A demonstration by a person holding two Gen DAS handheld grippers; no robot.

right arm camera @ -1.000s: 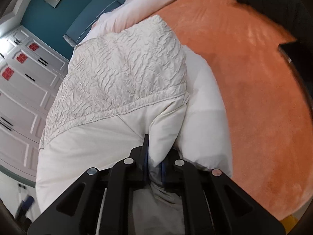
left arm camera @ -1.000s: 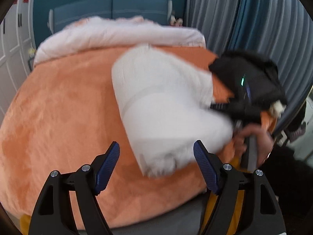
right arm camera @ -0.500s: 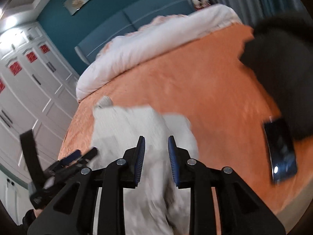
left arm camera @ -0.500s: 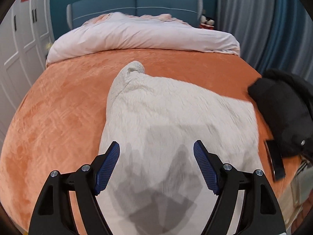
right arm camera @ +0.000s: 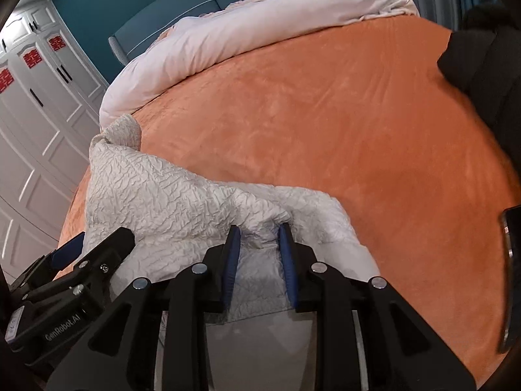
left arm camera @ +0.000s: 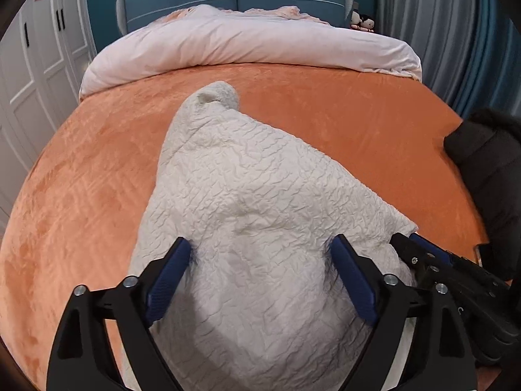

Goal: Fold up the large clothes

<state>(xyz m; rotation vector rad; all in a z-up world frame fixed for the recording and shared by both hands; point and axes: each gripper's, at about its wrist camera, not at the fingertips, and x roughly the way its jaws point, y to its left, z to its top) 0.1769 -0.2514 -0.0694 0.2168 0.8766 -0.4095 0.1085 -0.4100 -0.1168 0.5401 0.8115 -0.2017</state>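
Observation:
A folded cream quilted jacket (left arm camera: 247, 202) lies on the orange bedspread (left arm camera: 97, 169) near the bed's front edge; it also shows in the right wrist view (right arm camera: 169, 195). My left gripper (left arm camera: 260, 254) is open, its jaws spread wide over the jacket's near part. My right gripper (right arm camera: 259, 238) is partly open, its blue pads either side of a raised fold of the jacket, not pinching it. The right gripper shows at the jacket's right edge in the left wrist view (left arm camera: 433, 260). The left gripper shows at the lower left of the right wrist view (right arm camera: 81, 260).
A black coat (left arm camera: 488, 169) lies at the bed's right edge, with a dark phone (right arm camera: 511, 260) beside it. A rolled white duvet (left arm camera: 247, 42) lies across the head of the bed before a blue headboard (left arm camera: 234, 3). White wardrobes (right arm camera: 42, 104) stand left.
The right gripper let go of the jacket and opened; the jacket now lies flat on the bed. Both grippers have come down onto its near edge.

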